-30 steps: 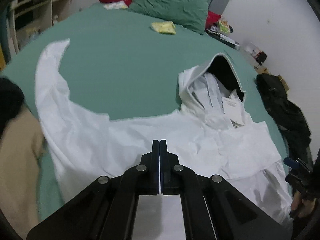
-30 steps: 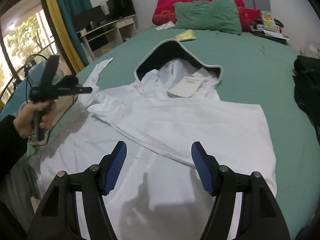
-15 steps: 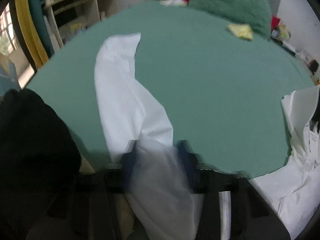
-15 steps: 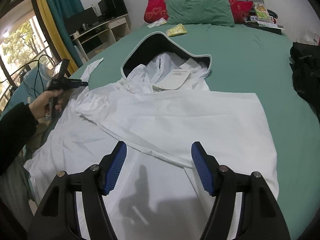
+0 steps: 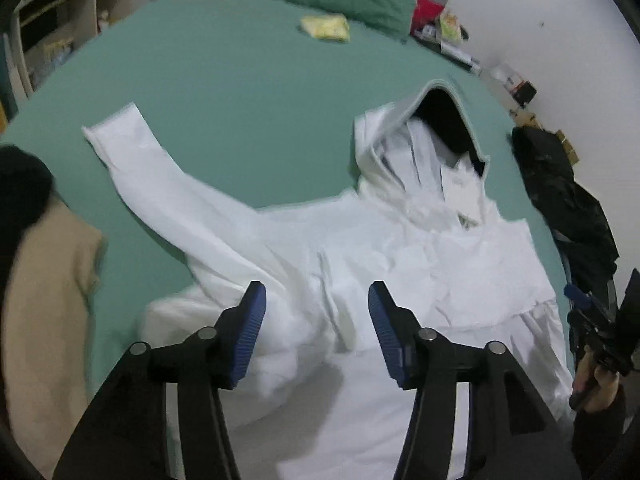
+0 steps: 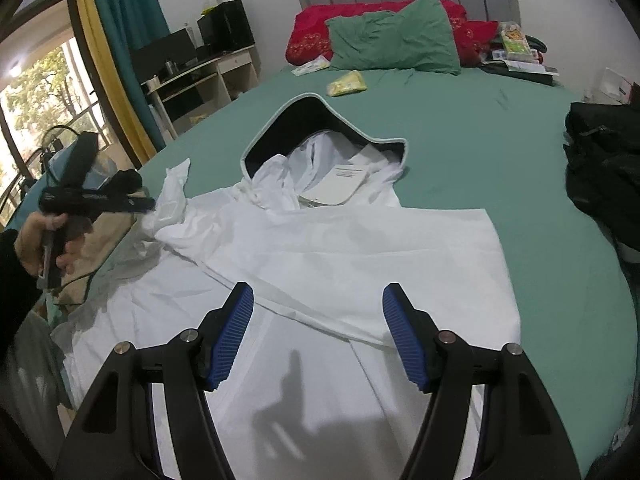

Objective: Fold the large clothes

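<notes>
Two grippers hang over the white hooded garment point(image 6: 340, 256) I am folding, which lies spread on the green bed point(image 6: 500, 152) with its dark-lined hood point(image 6: 304, 124) toward the pillows point(image 6: 392, 36) and one sleeve point(image 5: 168, 184) stretched out flat on the sheet. My left gripper point(image 5: 316, 328) has just been opening its jaws — they stand apart now with nothing between the blue pads, only cloth lying below them. My right gripper point(image 6: 318, 336) holds its jaws apart too, empty, above the folded-over body of the garment — a black bag point(image 6: 604, 164) sits at the bed's far edge.
</notes>
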`<state>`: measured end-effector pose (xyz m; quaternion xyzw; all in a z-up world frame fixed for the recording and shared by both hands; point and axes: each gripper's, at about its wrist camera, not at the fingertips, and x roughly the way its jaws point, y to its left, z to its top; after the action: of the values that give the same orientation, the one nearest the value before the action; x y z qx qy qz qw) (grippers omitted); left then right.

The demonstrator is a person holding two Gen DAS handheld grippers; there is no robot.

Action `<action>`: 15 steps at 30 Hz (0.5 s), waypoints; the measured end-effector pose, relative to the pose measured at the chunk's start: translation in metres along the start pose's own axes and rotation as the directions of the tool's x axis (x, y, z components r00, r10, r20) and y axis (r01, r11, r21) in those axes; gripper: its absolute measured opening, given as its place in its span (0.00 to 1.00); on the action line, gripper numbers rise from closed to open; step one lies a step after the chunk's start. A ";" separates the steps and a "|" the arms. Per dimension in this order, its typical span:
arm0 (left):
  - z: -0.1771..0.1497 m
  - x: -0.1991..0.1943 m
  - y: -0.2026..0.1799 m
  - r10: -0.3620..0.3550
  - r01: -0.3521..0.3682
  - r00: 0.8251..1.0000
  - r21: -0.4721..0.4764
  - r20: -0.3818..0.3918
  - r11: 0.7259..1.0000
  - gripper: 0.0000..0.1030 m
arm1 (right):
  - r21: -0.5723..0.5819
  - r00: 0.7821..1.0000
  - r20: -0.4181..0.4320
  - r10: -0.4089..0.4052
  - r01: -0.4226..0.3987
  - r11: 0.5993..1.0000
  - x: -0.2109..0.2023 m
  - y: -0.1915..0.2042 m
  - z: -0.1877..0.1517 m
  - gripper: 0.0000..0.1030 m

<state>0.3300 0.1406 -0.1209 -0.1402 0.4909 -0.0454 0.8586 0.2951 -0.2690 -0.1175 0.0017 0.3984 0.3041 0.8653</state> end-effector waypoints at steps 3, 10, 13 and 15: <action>0.029 0.003 0.037 0.113 -0.111 0.992 -0.039 0.053 0.993 0.55 | 0.004 1.000 -0.007 -0.007 0.007 1.000 0.003 -0.003 0.001 0.66; 0.074 0.070 0.116 0.261 -0.255 0.965 -0.161 0.014 0.953 0.55 | 0.005 0.998 -0.052 -0.023 0.023 1.000 0.023 -0.009 -0.004 0.66; 0.073 0.076 0.121 0.248 -0.234 0.966 -0.160 0.071 0.959 0.49 | 0.015 0.998 -0.068 -0.016 0.017 1.000 0.030 -0.011 -0.007 0.66; 0.072 0.076 0.117 0.215 -0.204 0.974 -0.128 0.075 0.971 0.04 | 0.016 0.997 -0.073 -0.012 0.013 1.000 0.031 -0.010 -0.008 0.66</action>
<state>0.4240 0.2507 -0.1833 -0.1407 0.4664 0.0812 0.8695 0.3101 -0.2625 -0.1470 -0.0045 0.4321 0.2952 0.8521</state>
